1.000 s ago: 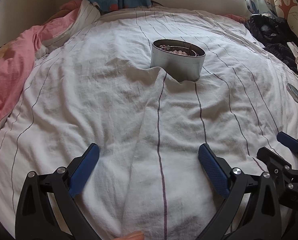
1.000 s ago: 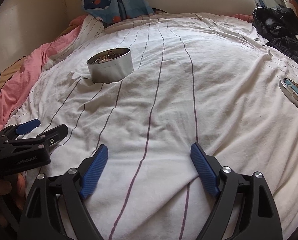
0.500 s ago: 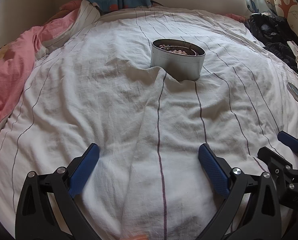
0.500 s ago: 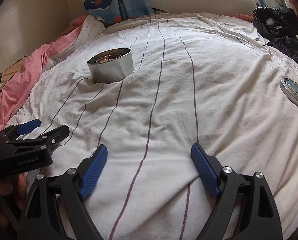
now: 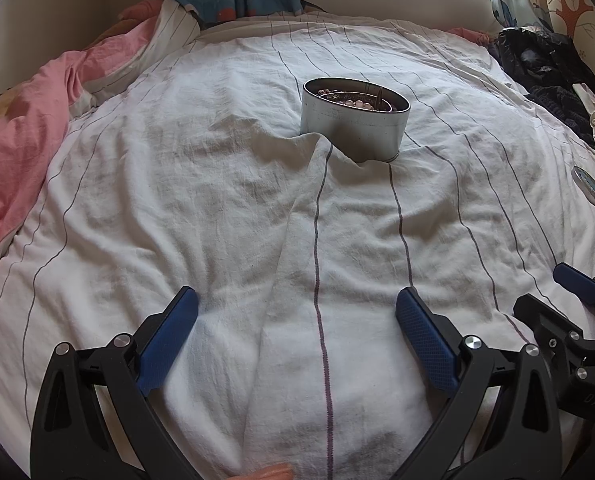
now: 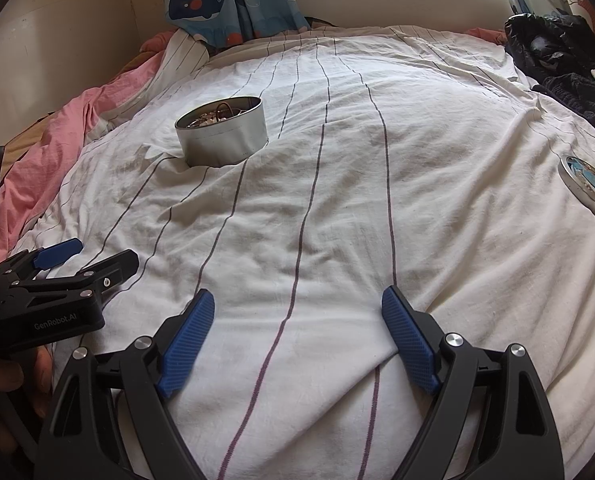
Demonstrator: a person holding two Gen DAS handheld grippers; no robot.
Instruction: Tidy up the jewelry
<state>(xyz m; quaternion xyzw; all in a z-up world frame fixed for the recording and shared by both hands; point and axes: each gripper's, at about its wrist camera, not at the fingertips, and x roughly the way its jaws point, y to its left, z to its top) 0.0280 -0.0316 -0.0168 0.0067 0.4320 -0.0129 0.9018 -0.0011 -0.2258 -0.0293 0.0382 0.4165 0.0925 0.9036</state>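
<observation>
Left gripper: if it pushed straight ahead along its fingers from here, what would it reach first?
Probably the raised fold of the striped sheet, then the open round tin of jewelry just behind it. The left gripper is open and empty, with the tin slightly right of its centre line. Depth is hard to judge.

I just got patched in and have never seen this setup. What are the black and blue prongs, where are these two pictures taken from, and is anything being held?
Each picture comes from a fisheye camera mounted on a handheld claw, looking forward along its two blue-padded fingers. One shows the left claw, the other the right claw; each also appears at the edge of the other's view. Both are open and hold nothing. They are over a striped white bedsheet. On it stands an open round tin with jewelry inside, and its lid lies apart, far right.
</observation>
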